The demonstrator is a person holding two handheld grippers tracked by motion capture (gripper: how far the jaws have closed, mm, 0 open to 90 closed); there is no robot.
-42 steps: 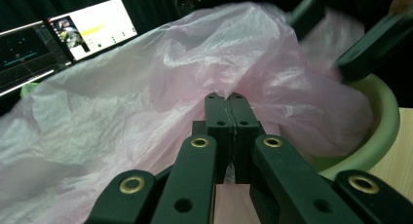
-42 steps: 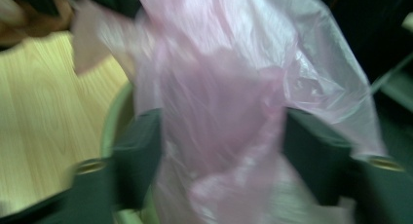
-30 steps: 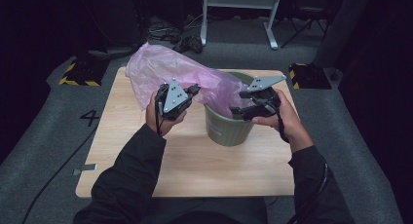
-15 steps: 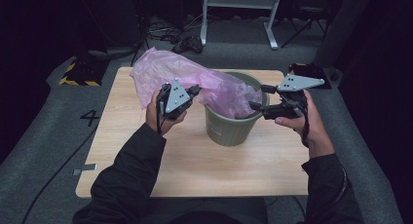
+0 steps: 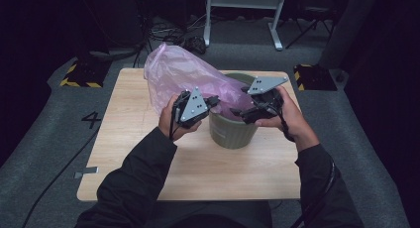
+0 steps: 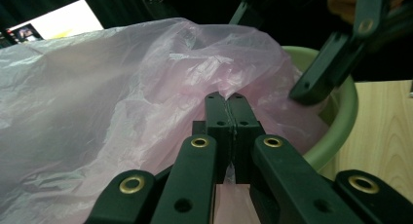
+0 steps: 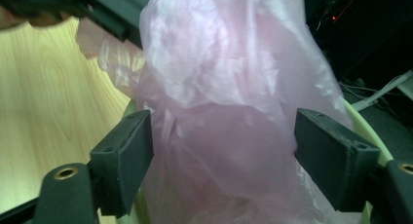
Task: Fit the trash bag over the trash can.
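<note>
A thin pink plastic bag (image 5: 185, 74) billows over the left rim of an olive-green bin (image 5: 233, 131) on the wooden table (image 5: 148, 158). My left gripper (image 5: 217, 101) is at the bin's near-left rim. In the left gripper view its jaws (image 6: 226, 98) are shut on a fold of the bag (image 6: 122, 102). My right gripper (image 5: 239, 103) hovers over the bin's mouth, pointing left. In the right gripper view it (image 7: 224, 151) stands wide open with the bag (image 7: 229, 87) bulging between its pads and no grip on it. The bag hides the bin's inside.
The bin's rim (image 6: 343, 121) curves right of my left jaws, with the other gripper's finger (image 6: 326, 70) above it. Bare table (image 7: 48, 102) lies left of the bag. Dark floor, cables and a white stand's legs (image 5: 242, 25) lie beyond the table's far edge.
Half a second ago my right gripper was out past the bin's right side; it has come back left over the bin's mouth, open around the bag. My left gripper keeps its hold in place.
</note>
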